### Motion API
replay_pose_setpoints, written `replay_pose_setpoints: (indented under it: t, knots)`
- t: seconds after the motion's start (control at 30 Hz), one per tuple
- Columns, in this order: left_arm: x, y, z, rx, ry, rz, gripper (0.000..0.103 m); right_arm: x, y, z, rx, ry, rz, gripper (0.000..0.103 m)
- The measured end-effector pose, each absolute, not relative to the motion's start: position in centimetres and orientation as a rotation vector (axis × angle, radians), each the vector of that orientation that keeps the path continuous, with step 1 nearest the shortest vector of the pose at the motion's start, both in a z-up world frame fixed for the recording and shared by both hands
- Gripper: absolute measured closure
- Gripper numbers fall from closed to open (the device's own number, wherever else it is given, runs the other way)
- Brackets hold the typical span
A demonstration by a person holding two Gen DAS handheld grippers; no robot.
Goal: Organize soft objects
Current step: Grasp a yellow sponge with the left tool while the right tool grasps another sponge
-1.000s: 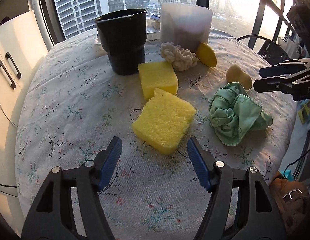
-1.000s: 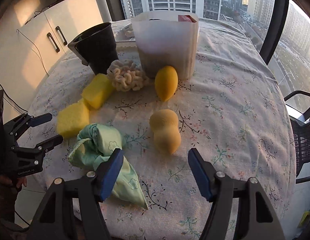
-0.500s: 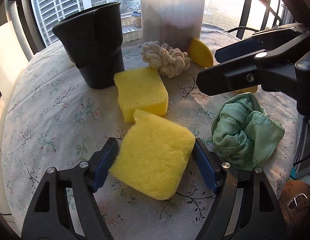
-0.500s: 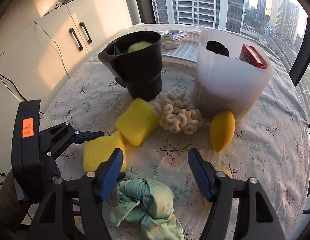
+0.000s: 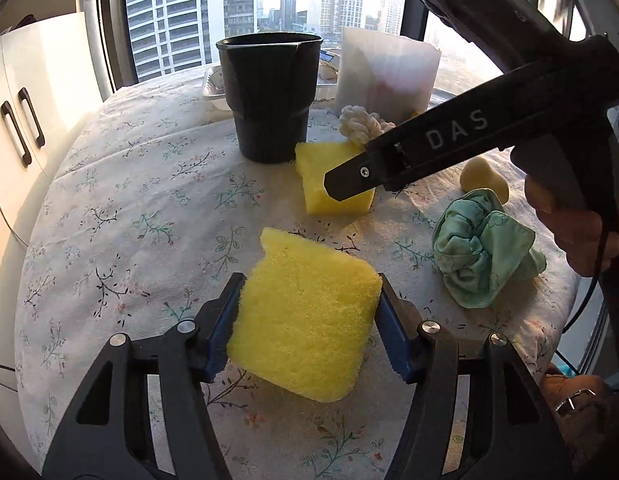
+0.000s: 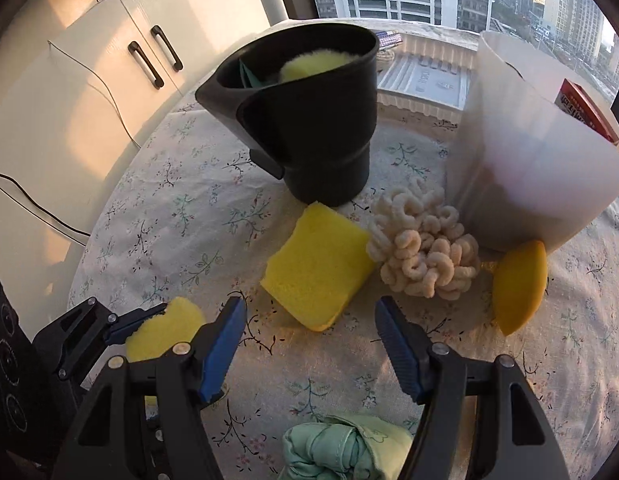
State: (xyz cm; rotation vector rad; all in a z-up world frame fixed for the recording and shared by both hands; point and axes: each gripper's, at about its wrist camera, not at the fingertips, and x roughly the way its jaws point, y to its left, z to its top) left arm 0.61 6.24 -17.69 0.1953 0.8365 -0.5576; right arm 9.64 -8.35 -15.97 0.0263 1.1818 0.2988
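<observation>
My left gripper (image 5: 309, 320) is shut on a yellow sponge (image 5: 305, 316), its blue pads pressed on both sides; the same sponge (image 6: 165, 332) shows in the right wrist view. My right gripper (image 6: 309, 340) is open and empty above the table, just short of a second yellow sponge (image 6: 317, 268). That second sponge (image 5: 329, 184) lies in front of the black bin (image 5: 271, 92), partly hidden by the right gripper's body. The black bin (image 6: 309, 120) holds a yellow soft ball and something green.
A cream knotted rope toy (image 6: 421, 256), a yellow lemon-shaped sponge (image 6: 517, 284) and a white translucent bin (image 6: 537, 172) stand at right. A crumpled green cloth (image 5: 481, 252) and a cream gourd-shaped sponge (image 5: 483, 178) lie to the right. White cabinets (image 5: 21, 120) stand to the left.
My left gripper has closed on the near yellow sponge. My right gripper has moved left and forward over the table toward the second sponge and the black bin.
</observation>
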Motion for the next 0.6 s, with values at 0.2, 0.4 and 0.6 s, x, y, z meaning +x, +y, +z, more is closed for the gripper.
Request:
replay_pose_setpoints:
  t: [0.2, 0.4, 0.6]
  knots:
    - [0.5, 8.4, -17.9, 0.12, 0.846, -0.52, 0.044, 11.8, -6.8, -18.1, 0.045, 1.256, 0.179, 0.033]
    - [0.8, 9.9, -17.4, 0.062, 0.836, -0.494, 0.044, 12.0, -4.7, -18.2, -0.068, 1.196, 0.081, 0.044]
    - [1.2, 10.3, -16.8, 0.04, 0.815, -0.479, 0.044, 10.1, -5.3, -15.4, -0.008, 1.156, 0.188, 0.048]
